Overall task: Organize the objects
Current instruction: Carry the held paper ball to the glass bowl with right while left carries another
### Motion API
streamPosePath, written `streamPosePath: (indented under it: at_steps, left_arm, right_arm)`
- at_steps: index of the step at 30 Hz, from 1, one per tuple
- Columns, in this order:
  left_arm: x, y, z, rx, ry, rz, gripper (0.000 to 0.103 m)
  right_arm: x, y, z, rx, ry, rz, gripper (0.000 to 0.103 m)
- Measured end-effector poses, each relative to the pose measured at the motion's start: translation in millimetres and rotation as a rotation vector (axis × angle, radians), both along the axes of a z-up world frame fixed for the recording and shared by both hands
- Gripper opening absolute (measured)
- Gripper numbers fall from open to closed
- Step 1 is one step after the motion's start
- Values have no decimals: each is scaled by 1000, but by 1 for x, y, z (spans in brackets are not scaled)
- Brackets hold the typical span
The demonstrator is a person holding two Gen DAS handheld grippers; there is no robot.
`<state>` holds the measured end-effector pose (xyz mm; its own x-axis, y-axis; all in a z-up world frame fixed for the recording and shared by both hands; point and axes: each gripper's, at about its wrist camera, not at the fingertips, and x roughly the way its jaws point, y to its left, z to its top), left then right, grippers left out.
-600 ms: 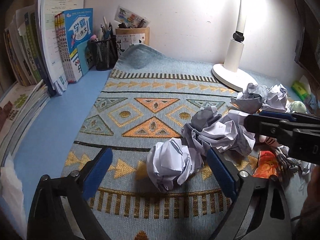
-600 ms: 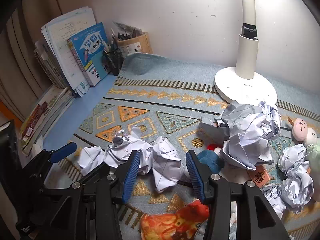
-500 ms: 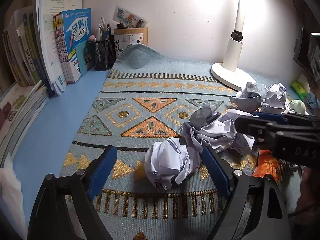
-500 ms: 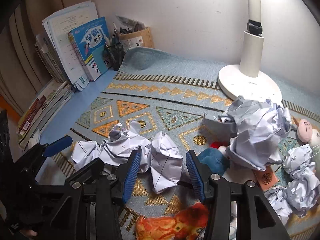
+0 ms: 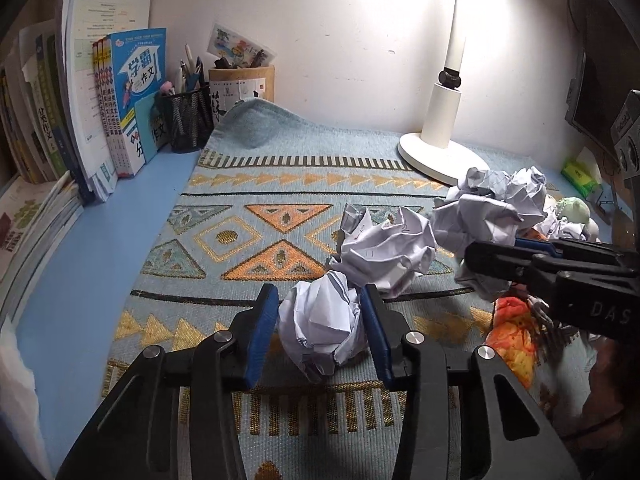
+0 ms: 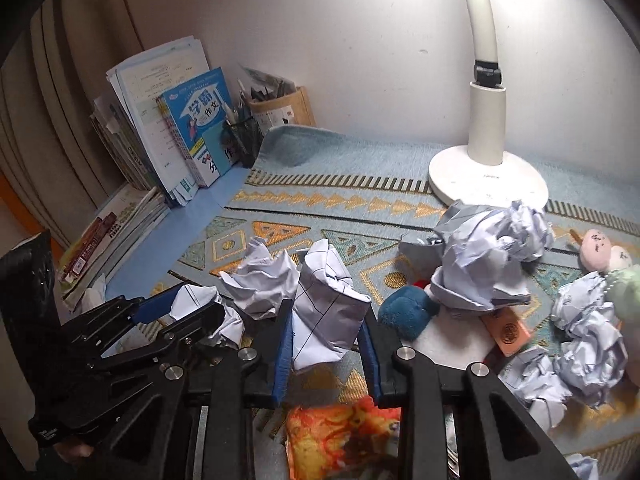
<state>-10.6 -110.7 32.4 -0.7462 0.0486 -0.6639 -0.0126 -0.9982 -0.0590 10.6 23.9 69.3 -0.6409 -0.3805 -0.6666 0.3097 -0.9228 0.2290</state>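
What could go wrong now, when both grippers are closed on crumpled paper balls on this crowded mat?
1. The left gripper holds its paper ball only by soft folds; it may slip out on lifting.
2. The right gripper pinches a paper wad that touches a neighbouring crumpled paper; lifting could drag that along.
3. The two grippers sit close together, so raising them at once might make them collide.

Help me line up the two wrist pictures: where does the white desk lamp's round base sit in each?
Left wrist view: the lamp base sits upper right, behind the crumpled paper pile.
Right wrist view: the lamp base sits right of centre, upper half, just behind a paper wad.
Shared landmark: the black mesh pen cup, left of the patterned mat.
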Motion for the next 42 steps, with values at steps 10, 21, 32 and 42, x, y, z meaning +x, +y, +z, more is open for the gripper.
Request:
streamPosePath:
  at_steps: [10, 21, 32, 42]
  left_arm:
    - [52, 43, 39, 41, 111, -88, 40]
    - [78, 147, 69, 23, 156, -298, 40]
    - [58, 285, 113, 32, 231, -522, 40]
    - [42, 412, 120, 89, 226, -705, 40]
  right_arm:
    - [73, 52, 38, -35, 70, -68, 29]
    - [134, 145, 42, -79, 52, -248, 29]
    - [184, 280, 81, -131, 113, -509, 29]
    - [216, 388, 88, -29, 111, -822, 29]
